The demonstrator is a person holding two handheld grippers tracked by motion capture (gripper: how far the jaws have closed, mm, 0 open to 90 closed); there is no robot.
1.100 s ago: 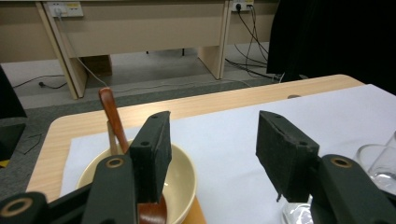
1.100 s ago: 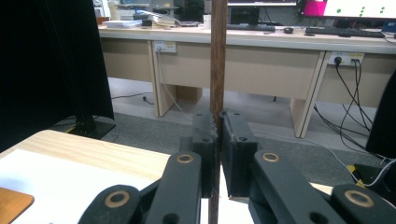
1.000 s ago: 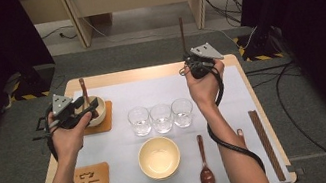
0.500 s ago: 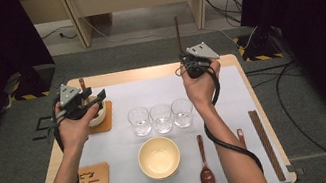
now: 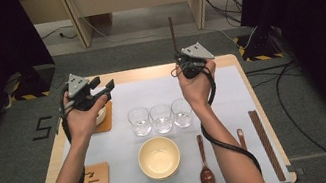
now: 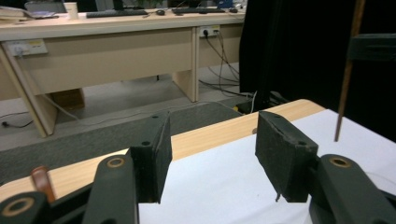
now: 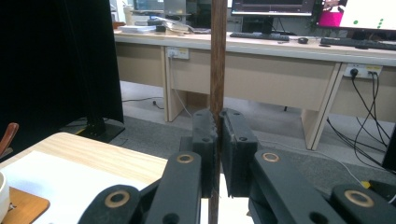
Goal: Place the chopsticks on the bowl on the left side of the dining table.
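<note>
Black fingers (image 6: 285, 158), brass-ringed pivots, grey plates, black cables.

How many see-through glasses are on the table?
3. They stand in a row in the middle of the white mat, behind the yellow bowl: left glass, middle glass, right glass, near the person's right forearm.

Even overhead light, dark curtained sides, soft faint shadows, mild blur, no glare
</note>
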